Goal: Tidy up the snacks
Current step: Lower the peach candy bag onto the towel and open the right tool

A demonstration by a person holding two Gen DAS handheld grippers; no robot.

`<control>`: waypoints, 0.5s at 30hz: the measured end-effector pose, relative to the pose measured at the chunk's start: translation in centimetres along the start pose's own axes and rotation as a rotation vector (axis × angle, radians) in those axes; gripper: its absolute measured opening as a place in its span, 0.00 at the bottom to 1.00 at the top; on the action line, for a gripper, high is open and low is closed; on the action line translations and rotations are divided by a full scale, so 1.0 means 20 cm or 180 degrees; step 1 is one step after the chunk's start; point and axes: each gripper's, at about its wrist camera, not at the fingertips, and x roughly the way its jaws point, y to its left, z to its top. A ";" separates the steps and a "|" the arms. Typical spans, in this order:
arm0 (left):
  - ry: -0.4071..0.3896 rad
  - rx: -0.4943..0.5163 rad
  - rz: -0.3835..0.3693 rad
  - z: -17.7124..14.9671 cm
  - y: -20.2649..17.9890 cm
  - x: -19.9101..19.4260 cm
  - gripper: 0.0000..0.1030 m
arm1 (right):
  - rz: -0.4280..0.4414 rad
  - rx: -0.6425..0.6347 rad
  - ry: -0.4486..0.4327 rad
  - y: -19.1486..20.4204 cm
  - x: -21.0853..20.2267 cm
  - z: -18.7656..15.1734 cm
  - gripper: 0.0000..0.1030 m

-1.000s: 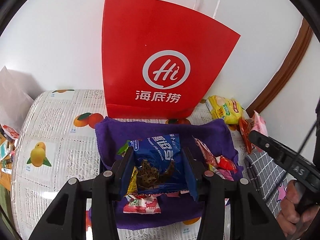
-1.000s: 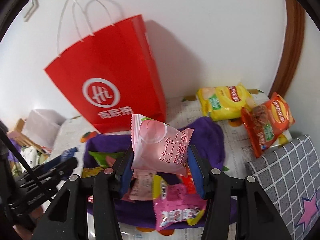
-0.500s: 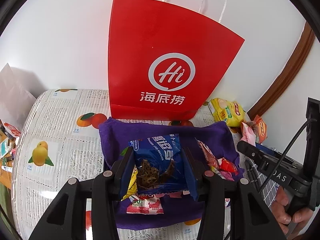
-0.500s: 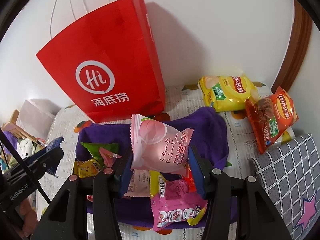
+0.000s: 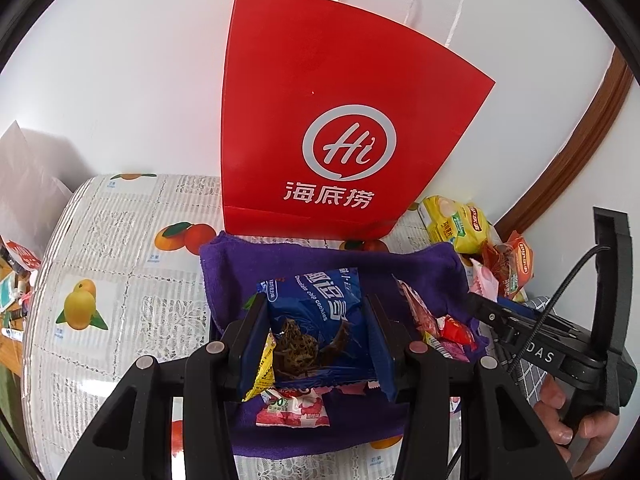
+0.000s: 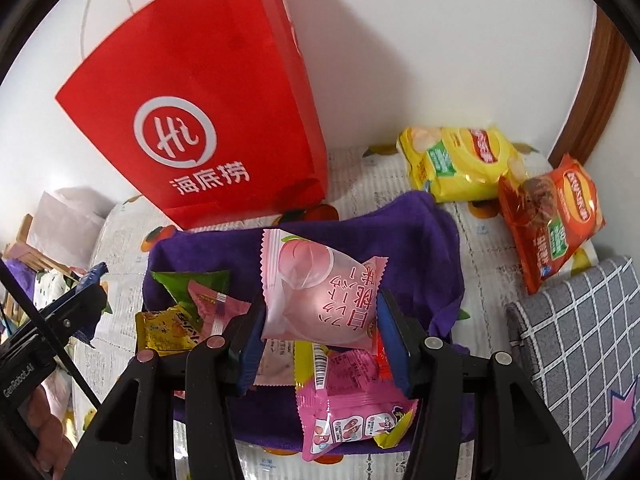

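My left gripper (image 5: 314, 322) is shut on a blue chocolate chip cookie packet (image 5: 316, 316), held above a purple towel (image 5: 320, 258) strewn with several small snack packs. In the right wrist view, my right gripper (image 6: 320, 320) is shut on a pale pink peach-print packet (image 6: 316, 288) over the same purple towel (image 6: 400, 236). Behind the towel a tall red paper bag (image 5: 336, 120) with white handles stands upright against the wall; the red paper bag (image 6: 208, 112) shows too in the right wrist view. The right gripper (image 5: 532, 336) appears at the right edge of the left wrist view.
A yellow chip bag (image 6: 460, 164) and an orange chip bag (image 6: 552, 220) lie at the back right of the fruit-print tablecloth (image 5: 120, 264). A grey checked cushion (image 6: 576, 340) sits at the right. A white paper bag (image 5: 28, 184) and clutter stand at the left edge.
My right gripper has sunk toward the towel with the pink packet still gripped, and tipped further down. The left gripper with the blue packet has stayed put.
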 end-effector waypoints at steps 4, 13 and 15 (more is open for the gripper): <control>0.0030 -0.0001 0.0015 0.00 0.00 0.01 0.44 | 0.0116 0.0023 0.0083 0.00 0.04 0.00 0.51; 0.0084 0.0007 -0.0011 -0.01 0.00 0.04 0.44 | 0.0036 -0.0051 0.0301 0.05 0.16 -0.02 0.52; 0.0098 0.0023 -0.0015 -0.01 -0.01 0.04 0.44 | 0.0010 -0.0066 0.0347 0.06 0.19 -0.03 0.53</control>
